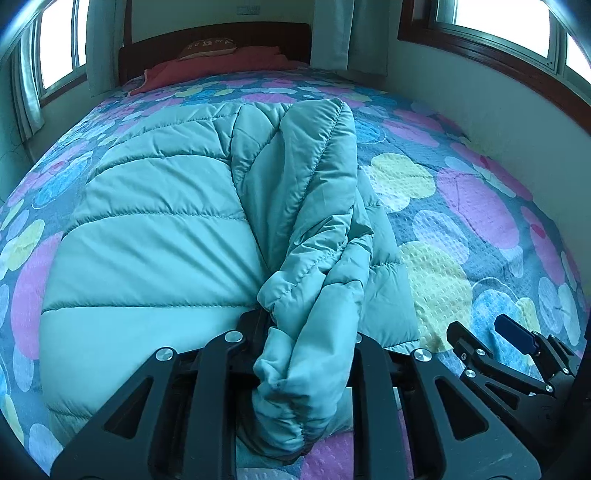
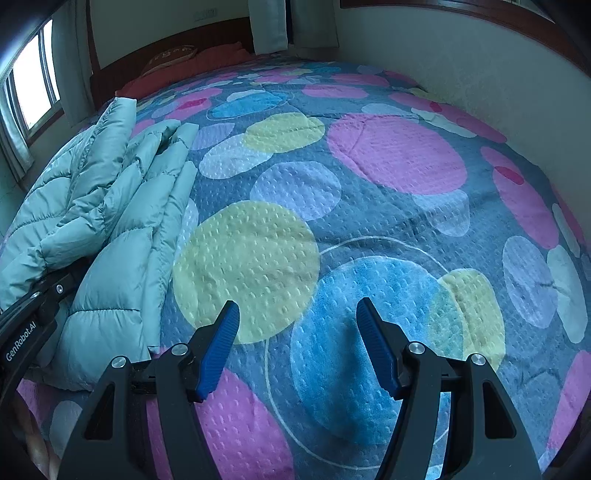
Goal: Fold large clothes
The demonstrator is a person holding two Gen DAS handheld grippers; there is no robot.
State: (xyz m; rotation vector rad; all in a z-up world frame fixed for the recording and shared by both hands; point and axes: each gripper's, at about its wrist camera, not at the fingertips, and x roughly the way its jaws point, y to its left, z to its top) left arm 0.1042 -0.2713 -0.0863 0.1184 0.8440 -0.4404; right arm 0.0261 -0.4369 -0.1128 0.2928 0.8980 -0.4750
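The pale teal quilted puffer jacket (image 1: 147, 229) is lying on the bed, spread with its broad padded body flat and its long axis running from the foot of the bed, where the cameras are, away toward the dark wooden headboard (image 1: 218, 35). One long padded sleeve (image 1: 317, 206) is lying folded over the body, along the same axis, and its cuffed end is pointing back toward the camera. The left gripper (image 1: 306, 354) is holding this sleeve near the cuff: the teal fabric is bunching between its two black fingers, which are closing on it. In the right wrist view the jacket (image 2: 110, 236) is occupying the left side, with its edge resting on the bedcover.

The right gripper (image 2: 297, 347) is hovering over bare bedcover just beside the jacket, and its jaws are standing wide apart with nothing between the blue ribbed pads (image 2: 218, 350). It is also showing at the lower right of the left wrist view (image 1: 491, 332).

The grey textured bedcover with pink, blue and yellow circles (image 2: 388, 206) is covering the whole bed. A red folded blanket (image 1: 207, 70) and a brown pillow with pale lettering (image 1: 210, 46) are lying at the headboard. White curtains (image 1: 332, 33) and windows with wooden frames (image 1: 498, 29) are standing behind.
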